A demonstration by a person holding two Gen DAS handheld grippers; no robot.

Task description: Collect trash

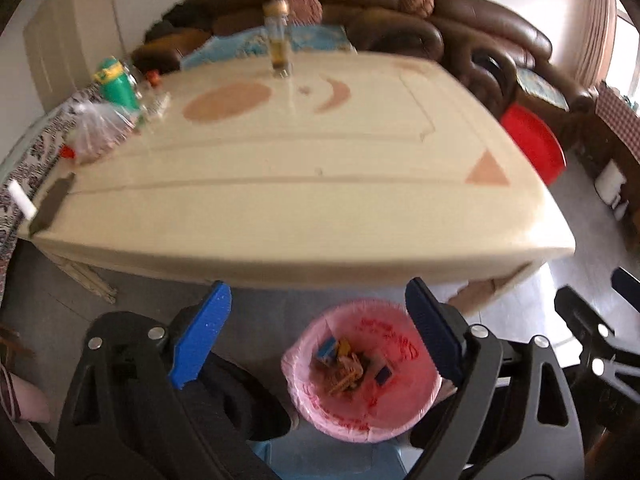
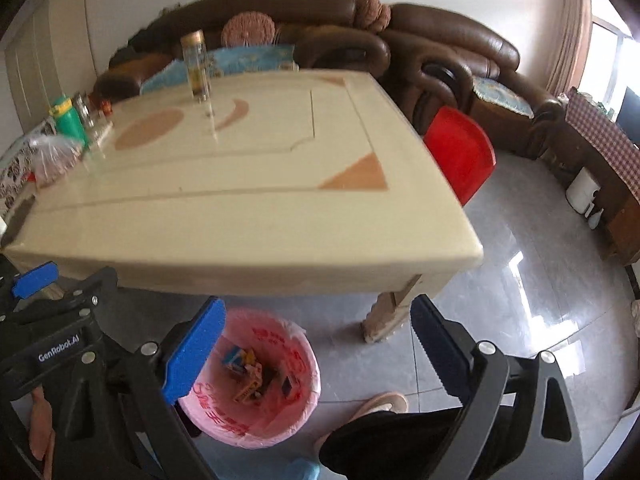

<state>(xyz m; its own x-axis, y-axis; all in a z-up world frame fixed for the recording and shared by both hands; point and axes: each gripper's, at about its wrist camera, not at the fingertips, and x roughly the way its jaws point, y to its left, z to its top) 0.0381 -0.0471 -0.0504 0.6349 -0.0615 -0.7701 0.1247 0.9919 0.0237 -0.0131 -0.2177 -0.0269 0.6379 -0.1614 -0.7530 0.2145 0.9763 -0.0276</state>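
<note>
A bin lined with a pink bag (image 1: 384,408) stands on the floor under the table's near edge; it also shows in the right wrist view (image 2: 280,412). Several small wrappers (image 1: 344,364) lie inside it, seen too in the right wrist view (image 2: 252,372). My left gripper (image 1: 320,320) is open and empty, above the bin. My right gripper (image 2: 316,332) is open and empty, above and just right of the bin. The left gripper (image 2: 36,280) shows at the left edge of the right wrist view.
A cream table (image 1: 280,168) holds a tall glass bottle (image 1: 278,40), a green bottle (image 1: 116,84) and a clear plastic bag (image 1: 96,128) at its far left. A red chair (image 2: 460,152) and brown sofa (image 2: 440,40) stand beyond. A person's foot (image 2: 380,404) is beside the bin.
</note>
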